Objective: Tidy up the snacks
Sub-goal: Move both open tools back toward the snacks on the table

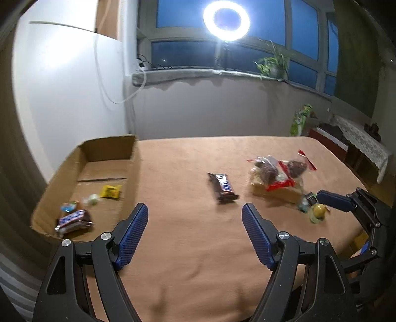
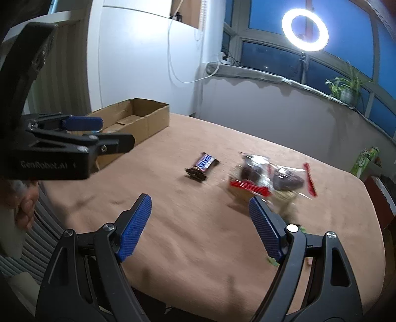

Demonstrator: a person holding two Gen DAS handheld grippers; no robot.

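Observation:
A shallow cardboard box [image 1: 109, 148] [image 2: 151, 119] stands at the table's left. In it lie a Snickers bar [image 1: 74, 220], a yellow candy [image 1: 111, 191] and small wrapped sweets [image 1: 92, 199]. Another Snickers bar [image 1: 223, 188] [image 2: 202, 166] lies mid-table. A clear bag of snacks with red trim [image 1: 278, 174] [image 2: 267, 177] lies to its right. Small candies [image 1: 316, 210] lie near the right gripper's fingers [image 1: 334, 201]. My left gripper [image 1: 195, 218] is open and empty above the cloth. My right gripper [image 2: 200, 210] is open and empty, close to the bag.
The table carries a tan cloth [image 1: 198, 260]. A ring light [image 1: 226, 19] stands at the window sill. A white wall panel [image 1: 66, 94] rises behind the box. A potted plant [image 1: 274, 64] is on the sill. Low furniture [image 1: 346, 138] stands at the far right.

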